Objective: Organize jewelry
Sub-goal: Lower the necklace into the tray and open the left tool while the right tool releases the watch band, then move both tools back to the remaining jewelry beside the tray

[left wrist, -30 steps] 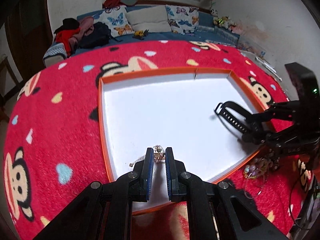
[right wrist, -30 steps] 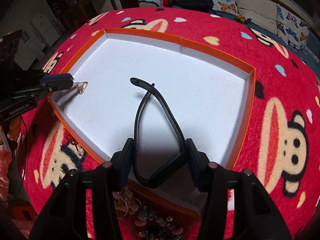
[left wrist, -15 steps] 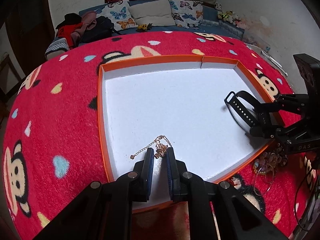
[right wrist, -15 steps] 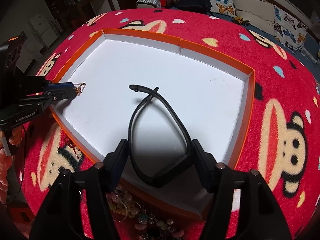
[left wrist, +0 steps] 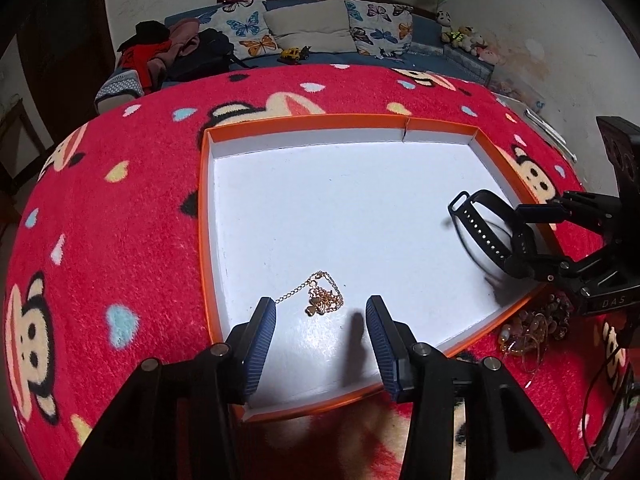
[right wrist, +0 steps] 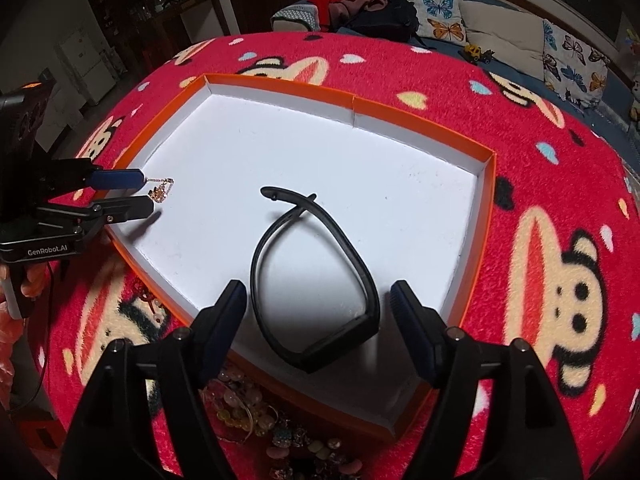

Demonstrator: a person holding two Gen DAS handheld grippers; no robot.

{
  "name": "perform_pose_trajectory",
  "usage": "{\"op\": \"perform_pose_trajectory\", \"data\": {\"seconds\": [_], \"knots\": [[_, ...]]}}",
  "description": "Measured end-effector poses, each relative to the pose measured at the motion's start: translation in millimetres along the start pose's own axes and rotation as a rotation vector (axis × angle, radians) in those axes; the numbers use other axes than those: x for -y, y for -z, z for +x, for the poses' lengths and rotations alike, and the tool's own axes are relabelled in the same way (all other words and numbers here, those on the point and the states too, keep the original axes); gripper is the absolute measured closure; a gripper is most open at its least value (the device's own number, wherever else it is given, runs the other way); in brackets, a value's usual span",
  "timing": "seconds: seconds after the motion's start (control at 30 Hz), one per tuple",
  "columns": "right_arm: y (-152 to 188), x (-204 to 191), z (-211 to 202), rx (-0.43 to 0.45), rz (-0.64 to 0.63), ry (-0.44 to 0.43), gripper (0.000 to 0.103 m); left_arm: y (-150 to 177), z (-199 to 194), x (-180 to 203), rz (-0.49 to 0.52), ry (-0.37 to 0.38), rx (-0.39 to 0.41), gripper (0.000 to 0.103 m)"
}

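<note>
Lying loose on the white floor of the orange-rimmed tray (left wrist: 204, 216), low in the left wrist frame, a gold chain necklace (left wrist: 322, 298) with a small heart charm sits between the blue pads of the left gripper (left wrist: 321, 311) — neither pad touches it. That gripper's jaws have just been opening, and they now stand moderately apart with the chain free on the tray. In the right wrist view the same necklace (right wrist: 160, 190) shows at the left edge of the tray (right wrist: 486, 216), just at the tips of the left gripper (right wrist: 146, 194).

At the lower centre of the right wrist frame, a black fitness band (right wrist: 316, 280) with a perforated strap rests on the tray floor, its looped strap running up toward the middle. The right gripper (right wrist: 316, 300) straddles it — jaws just been opening, now wide, with a gap visible on either side of the band. From the left wrist view this band (left wrist: 480, 232) appears at the right side of the tray beside the right gripper (left wrist: 520, 240).

Along the bottom edge, outside the tray, a heap of beaded bracelets (right wrist: 256, 412) lies on the red monkey-print blanket (right wrist: 540, 200).
</note>
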State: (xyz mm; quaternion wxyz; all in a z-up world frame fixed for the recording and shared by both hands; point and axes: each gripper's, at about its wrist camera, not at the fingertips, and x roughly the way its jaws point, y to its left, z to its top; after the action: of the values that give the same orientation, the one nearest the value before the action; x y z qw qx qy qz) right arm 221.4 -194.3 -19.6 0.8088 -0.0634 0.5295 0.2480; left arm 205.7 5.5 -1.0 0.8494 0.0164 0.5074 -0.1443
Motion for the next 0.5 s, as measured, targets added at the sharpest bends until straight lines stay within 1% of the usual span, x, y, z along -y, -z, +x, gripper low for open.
{"op": "perform_pose_trajectory", "data": {"seconds": [0.17,0.33,0.5], "knots": [[0.6,-3.2,-11.6,0.031,-0.007,0.006,0.025,3.3,-9.6,1.1,-0.010,-0.001,0.007,0.053],[4.5,-8.0,-32.3,0.086,0.000,0.003,0.025,11.0,-27.3,6.7,-0.007,-0.007,0.027,0.053],[18.5,-16.7,-51.0,0.127,0.001,0.001,0.025,23.6,-47.7,10.6,-0.013,-0.022,0.056,0.053]]}}
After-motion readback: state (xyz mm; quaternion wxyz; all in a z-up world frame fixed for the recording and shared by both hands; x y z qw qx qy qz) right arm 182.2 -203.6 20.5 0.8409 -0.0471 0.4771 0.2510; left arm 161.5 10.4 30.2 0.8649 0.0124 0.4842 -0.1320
